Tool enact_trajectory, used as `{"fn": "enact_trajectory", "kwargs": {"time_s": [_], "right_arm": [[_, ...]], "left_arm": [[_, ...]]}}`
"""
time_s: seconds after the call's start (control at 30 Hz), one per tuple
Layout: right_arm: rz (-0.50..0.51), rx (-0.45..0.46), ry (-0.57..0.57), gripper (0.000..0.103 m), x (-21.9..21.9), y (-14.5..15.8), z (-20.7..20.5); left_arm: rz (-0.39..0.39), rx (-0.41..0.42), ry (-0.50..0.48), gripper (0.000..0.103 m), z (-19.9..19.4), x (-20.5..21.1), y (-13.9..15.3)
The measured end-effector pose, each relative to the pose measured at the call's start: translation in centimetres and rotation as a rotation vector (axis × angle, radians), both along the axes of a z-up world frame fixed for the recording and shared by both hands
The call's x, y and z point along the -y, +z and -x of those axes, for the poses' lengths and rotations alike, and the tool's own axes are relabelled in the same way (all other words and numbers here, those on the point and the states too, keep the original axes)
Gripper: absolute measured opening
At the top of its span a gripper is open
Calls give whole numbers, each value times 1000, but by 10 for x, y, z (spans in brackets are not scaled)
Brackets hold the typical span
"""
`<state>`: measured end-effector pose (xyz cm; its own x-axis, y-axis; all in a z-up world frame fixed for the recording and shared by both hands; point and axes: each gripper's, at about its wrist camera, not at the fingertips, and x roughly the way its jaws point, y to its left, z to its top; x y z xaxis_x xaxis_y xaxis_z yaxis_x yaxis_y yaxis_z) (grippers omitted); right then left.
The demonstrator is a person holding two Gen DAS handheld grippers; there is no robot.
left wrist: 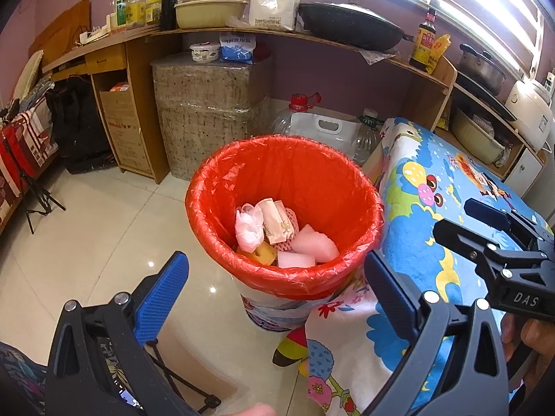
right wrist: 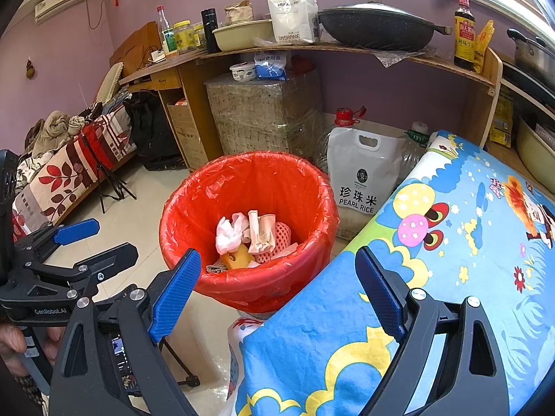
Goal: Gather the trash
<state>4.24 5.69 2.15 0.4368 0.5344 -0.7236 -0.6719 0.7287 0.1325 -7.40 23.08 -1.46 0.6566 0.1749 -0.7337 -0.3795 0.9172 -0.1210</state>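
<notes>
Trash (left wrist: pixel 277 232) sits down in the bottom of the red bin (left wrist: pixel 284 204), on the floor just beside the table. Closest to the camera, the left claw (left wrist: pixel 277 298) hangs in front of the bin with its two blue fingers (left wrist: pixel 163 298) spread wide and nothing between them. The right claw (right wrist: pixel 277 294) is also spread wide and empty; one finger is near the bin's rim and the other is over the table cloth (right wrist: pixel 451 260), which is blue with bright cartoon shapes. A hand (right wrist: pixel 20 343) grips the left claw's handle at the edge of the right view.

Inside the bin lie a white crumpled bag (right wrist: pixel 229 232), a pale wrapper (right wrist: pixel 263 232), pink foam bits (left wrist: pixel 312 246) and a yellow sponge (right wrist: pixel 237 258).

Behind the bin stand a white rice bag (right wrist: pixel 364 173) and a big clear bottle with a red cap (right wrist: pixel 345 116). Farther back is a wrapped box (right wrist: pixel 267 118) under a wood shelf (right wrist: pixel 312 50). On the shelf sit a black pan (right wrist: pixel 378 27), a white sack (right wrist: pixel 295 14), a bowl (right wrist: pixel 242 36) and jars (right wrist: pixel 182 36). A bed (right wrist: pixel 69 170) with a red leaf cover is off to the left.
</notes>
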Motion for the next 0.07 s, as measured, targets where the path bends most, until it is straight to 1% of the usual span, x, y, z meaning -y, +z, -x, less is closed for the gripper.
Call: {"fn": "enact_trajectory", "kwargs": {"time_s": [0.07], "right_arm": [[1,-1,1,85,0,-1,0]], "left_arm": [[1,-1,1,98,0,1,0]]}}
